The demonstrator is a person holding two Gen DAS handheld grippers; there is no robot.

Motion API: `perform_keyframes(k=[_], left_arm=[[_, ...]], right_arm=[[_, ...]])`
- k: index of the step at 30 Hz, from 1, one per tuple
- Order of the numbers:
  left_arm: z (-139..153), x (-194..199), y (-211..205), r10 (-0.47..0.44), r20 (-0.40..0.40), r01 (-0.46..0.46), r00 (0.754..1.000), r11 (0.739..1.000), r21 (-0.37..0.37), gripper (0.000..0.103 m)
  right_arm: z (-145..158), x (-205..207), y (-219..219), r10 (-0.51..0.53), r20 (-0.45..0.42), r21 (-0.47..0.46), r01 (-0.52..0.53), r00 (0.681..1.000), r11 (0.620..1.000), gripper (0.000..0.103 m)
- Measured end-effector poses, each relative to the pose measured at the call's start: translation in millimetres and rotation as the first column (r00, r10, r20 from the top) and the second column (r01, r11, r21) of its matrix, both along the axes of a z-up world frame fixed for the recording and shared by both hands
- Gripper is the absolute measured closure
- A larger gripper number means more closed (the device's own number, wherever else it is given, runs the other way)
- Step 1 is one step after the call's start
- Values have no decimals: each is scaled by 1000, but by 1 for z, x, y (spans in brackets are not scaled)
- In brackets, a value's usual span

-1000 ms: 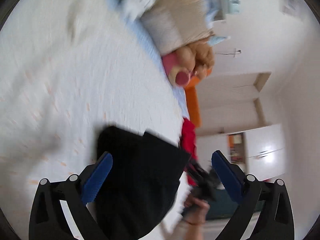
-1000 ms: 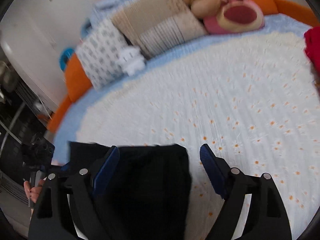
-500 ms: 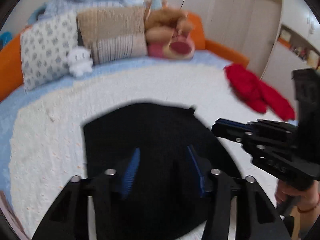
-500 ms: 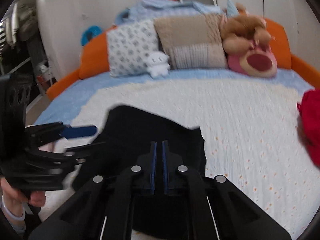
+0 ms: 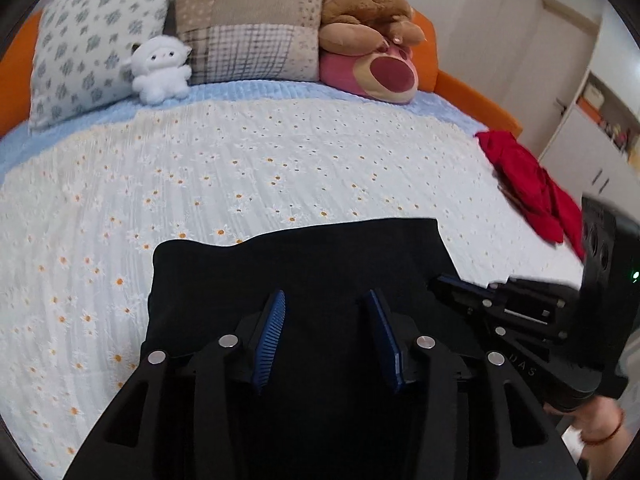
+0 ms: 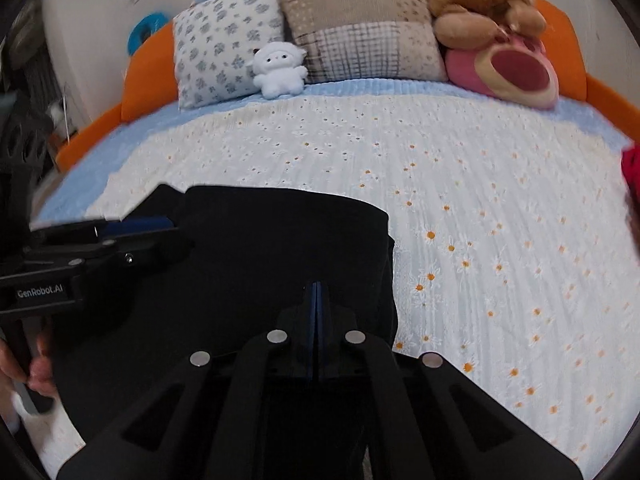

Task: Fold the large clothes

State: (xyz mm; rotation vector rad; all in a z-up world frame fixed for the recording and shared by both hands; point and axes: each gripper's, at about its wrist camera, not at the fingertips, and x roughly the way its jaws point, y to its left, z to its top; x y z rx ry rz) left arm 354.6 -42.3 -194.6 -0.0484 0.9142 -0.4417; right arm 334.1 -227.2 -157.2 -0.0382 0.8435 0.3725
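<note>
A black garment lies folded on the white daisy bedspread at the near edge of the bed; it also shows in the right wrist view. My left gripper hovers over the garment's near part with its blue pads apart, holding nothing. My right gripper has its pads pressed together over the garment's near right part; whether cloth is pinched between them is hidden. Each gripper shows in the other's view: the right one at the garment's right edge, the left one at its left.
Pillows, a white plush sheep and a pink and brown plush bear line the orange headboard. A red garment lies at the bed's right edge. White cupboards stand beyond it.
Both cameras swung to face the headboard. My right gripper closed from wide open. My left gripper narrowed a second ago, then widened a little. The garment now lies flatter.
</note>
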Motion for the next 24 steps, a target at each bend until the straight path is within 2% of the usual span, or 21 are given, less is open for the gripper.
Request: perform_keyframes(k=[1,2,3,4,5,6,8,10,11,12,14,16,20,21,24], left_arm=[[7,-1,1,-7,-24,7,1000,1000,-7,48],[17,-7,5,-9,-55,7,998,999,-33,35],[29,-14,12,-13,-76,8,997,997,-77,20],[44,-26,22,-1,-88,-9,996,993,-118,11],[55,-36,31,18,-88,-29,996,991,-129,3],[70,-48,42,37,-89,-48,995,990,-131,3],[89,-70,61,52,-102,-66,993,989,-134,3],[94,-95,83,48,-163,-79,985,979,-188,3],[90,-102,89,45,-200,-87,979,974,-211,3],[81,-110,98,39,-259,-107,965,962,-253,3],[57,-121,111,37,-361,-162,932,933,-322,3],[27,-130,121,38,-427,-232,903,881,-412,3],[-18,-132,125,31,-496,-328,868,786,-525,3],[-28,-129,123,27,-514,-346,857,769,-537,3],[-47,-118,119,44,-541,-378,840,763,-525,3]], right_arm=[[6,-2,-1,11,-8,4,-11,1000,1000,101],[14,-4,-4,16,-23,19,-16,1000,1000,97],[26,-9,-12,13,-38,55,-11,999,998,77],[39,-17,-22,8,-33,105,-5,999,994,58],[52,-25,-31,-3,-20,150,6,1000,989,19],[69,-38,-44,-20,3,210,19,1000,977,11],[90,-55,-66,-15,-22,325,21,1000,945,11],[94,-69,-90,3,-142,489,68,990,869,9],[88,-75,-99,31,-212,569,98,977,816,7],[83,-78,-103,52,-253,609,117,966,784,7],[55,-88,-108,113,-388,689,206,915,694,7],[35,-93,-107,138,-455,702,259,880,664,7],[-8,-94,-102,130,-560,692,376,818,616,8],[-22,-90,-101,127,-587,689,411,800,598,9],[-40,-82,-100,111,-617,673,449,779,587,9]])
